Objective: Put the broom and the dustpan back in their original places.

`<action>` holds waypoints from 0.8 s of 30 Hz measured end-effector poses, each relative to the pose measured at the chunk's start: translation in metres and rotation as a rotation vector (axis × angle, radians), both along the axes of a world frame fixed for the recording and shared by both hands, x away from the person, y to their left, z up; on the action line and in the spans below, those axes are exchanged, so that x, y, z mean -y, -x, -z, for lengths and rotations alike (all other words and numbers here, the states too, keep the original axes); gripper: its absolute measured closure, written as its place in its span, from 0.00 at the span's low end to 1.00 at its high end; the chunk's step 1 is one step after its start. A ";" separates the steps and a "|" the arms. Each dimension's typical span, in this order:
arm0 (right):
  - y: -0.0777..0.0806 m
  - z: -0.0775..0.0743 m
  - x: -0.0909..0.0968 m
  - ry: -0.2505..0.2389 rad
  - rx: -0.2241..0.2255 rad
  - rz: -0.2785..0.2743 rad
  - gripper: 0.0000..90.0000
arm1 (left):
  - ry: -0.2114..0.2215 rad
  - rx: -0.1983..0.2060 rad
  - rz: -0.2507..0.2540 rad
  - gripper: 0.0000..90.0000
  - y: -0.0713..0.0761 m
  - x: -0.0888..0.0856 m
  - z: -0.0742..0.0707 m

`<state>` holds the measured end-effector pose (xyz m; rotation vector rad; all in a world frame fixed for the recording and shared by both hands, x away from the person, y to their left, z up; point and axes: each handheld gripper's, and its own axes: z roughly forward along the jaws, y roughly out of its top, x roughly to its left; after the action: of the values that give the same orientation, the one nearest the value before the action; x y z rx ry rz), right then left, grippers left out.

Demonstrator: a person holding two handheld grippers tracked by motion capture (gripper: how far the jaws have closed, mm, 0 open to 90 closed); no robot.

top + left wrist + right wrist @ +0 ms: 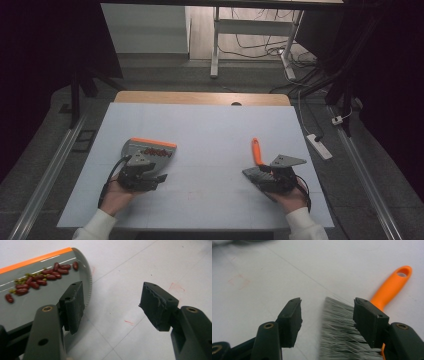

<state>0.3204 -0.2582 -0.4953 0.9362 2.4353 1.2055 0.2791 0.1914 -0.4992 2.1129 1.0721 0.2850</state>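
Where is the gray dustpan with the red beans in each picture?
High view: the dustpan lies left of the middle, just beyond the left gripper.
Left gripper view: upper left, beans on it, beside the left jaw.
Right gripper view: I can't make it out.
Shared landmark: the white table.

White sleeves on both arms. Left gripper (141, 172) & right gripper (272, 175): dark grey bodies, black ribbed pads, brass screws, grey 3-cornered plates up top, black cables trailing back toward sleeves.

One dustpan (150, 148), one brush (258, 159), perhaps fifteen beans (37, 280)
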 end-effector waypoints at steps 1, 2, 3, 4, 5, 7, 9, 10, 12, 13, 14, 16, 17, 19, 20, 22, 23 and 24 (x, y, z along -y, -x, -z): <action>0.001 0.000 -0.001 0.004 0.006 -0.010 0.44 | -0.008 -0.001 0.006 0.41 0.000 0.000 0.001; 0.002 0.000 -0.002 0.005 0.008 -0.018 0.44 | -0.014 0.001 0.006 0.41 -0.001 0.000 0.001; 0.003 0.000 -0.003 0.001 0.012 -0.022 0.44 | -0.015 0.003 0.005 0.41 -0.001 0.000 0.002; 0.004 -0.001 -0.004 0.000 0.014 -0.027 0.44 | -0.015 0.000 0.007 0.41 -0.001 0.000 0.002; 0.005 -0.001 -0.005 0.000 0.018 -0.034 0.44 | -0.015 -0.001 0.007 0.41 -0.001 0.000 0.002; 0.006 -0.001 -0.006 0.005 0.024 -0.045 0.44 | -0.017 -0.005 0.010 0.41 0.000 0.000 0.003; 0.007 0.000 -0.007 0.008 0.024 -0.050 0.44 | -0.024 -0.013 0.016 0.41 0.000 0.001 0.004; 0.007 0.000 -0.007 0.010 0.026 -0.052 0.44 | -0.027 -0.013 0.016 0.41 0.001 0.001 0.004; 0.009 0.000 -0.007 0.011 0.034 -0.052 0.44 | -0.017 -0.021 0.020 0.41 0.001 0.002 0.006; 0.009 0.000 -0.007 0.011 0.039 -0.053 0.44 | -0.017 -0.027 0.020 0.41 0.001 0.002 0.007; 0.009 -0.001 -0.006 0.010 0.043 -0.052 0.44 | -0.021 -0.030 0.020 0.41 0.001 0.002 0.008; 0.010 -0.001 -0.005 0.003 0.047 -0.051 0.44 | -0.020 -0.031 0.018 0.41 0.002 0.002 0.008; 0.009 -0.001 -0.005 0.003 0.047 -0.050 0.45 | -0.018 -0.032 0.015 0.41 0.002 0.002 0.008; 0.009 -0.001 -0.005 0.003 0.049 -0.047 0.45 | -0.012 -0.028 0.011 0.41 0.002 0.001 0.007; 0.009 -0.002 -0.005 0.004 0.050 -0.047 0.45 | -0.011 -0.027 0.009 0.41 0.002 0.001 0.007; 0.010 -0.002 -0.005 0.003 0.052 -0.048 0.45 | -0.012 -0.030 0.010 0.41 0.002 0.000 0.007; 0.010 -0.002 -0.005 0.004 0.054 -0.047 0.45 | -0.011 -0.031 0.010 0.41 0.002 0.000 0.007; 0.010 -0.002 -0.005 0.004 0.055 -0.047 0.45 | -0.011 -0.032 0.011 0.41 0.002 0.000 0.008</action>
<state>0.3107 -0.2531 -0.4934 0.8383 2.4287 1.2250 0.2767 0.1913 -0.5068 2.1386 1.0796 0.2536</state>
